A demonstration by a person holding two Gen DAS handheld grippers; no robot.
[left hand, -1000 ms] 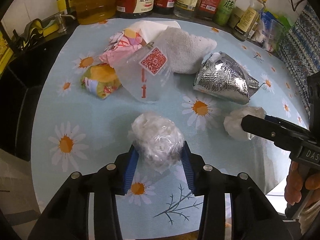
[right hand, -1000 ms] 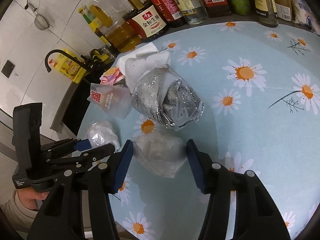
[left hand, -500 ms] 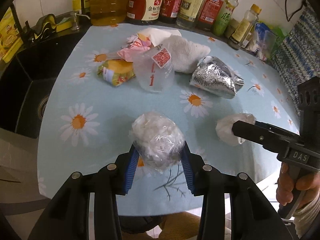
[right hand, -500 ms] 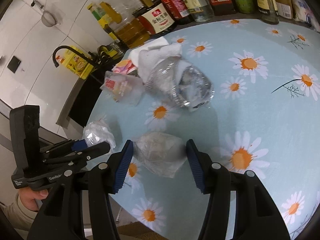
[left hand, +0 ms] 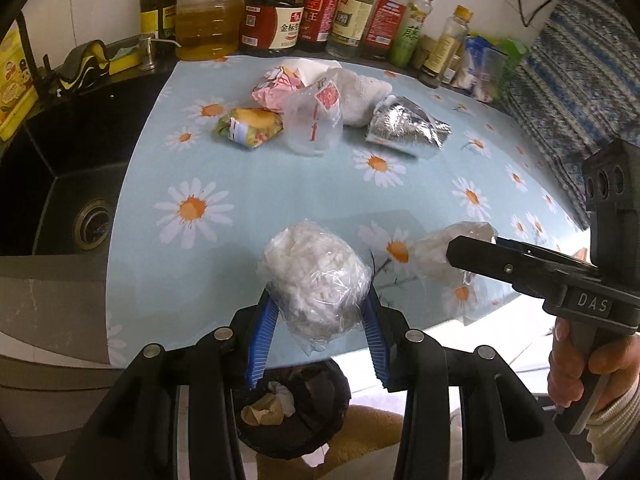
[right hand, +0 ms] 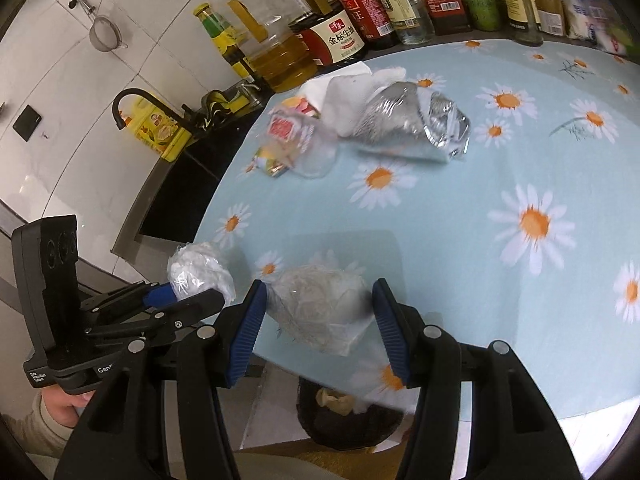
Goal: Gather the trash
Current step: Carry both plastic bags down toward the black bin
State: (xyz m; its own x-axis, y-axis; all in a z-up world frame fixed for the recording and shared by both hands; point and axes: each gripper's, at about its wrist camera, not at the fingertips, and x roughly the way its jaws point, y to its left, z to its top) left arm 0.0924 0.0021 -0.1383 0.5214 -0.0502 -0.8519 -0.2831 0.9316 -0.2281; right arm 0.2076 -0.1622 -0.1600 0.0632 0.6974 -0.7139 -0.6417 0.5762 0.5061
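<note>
My left gripper is shut on a white wad wrapped in clear film, held above the table's near edge. Beside it, my right gripper is shut on a crumpled clear plastic bag, also over the near edge. Below both stands a black-lined trash bin with paper scraps inside. More trash lies further back on the daisy tablecloth: a silver foil bag, a clear bag with a red label, a yellow-green wrapper, a pink wrapper and a white cloth.
Sauce and oil bottles line the back of the table. A dark sink with a black tap lies to the left. Blue patterned fabric hangs at the right. A hand grips the right tool's handle.
Both grippers have drawn back from the middle of the table to its near edge, each carrying its wad. The trash bin has come into view beneath them.
</note>
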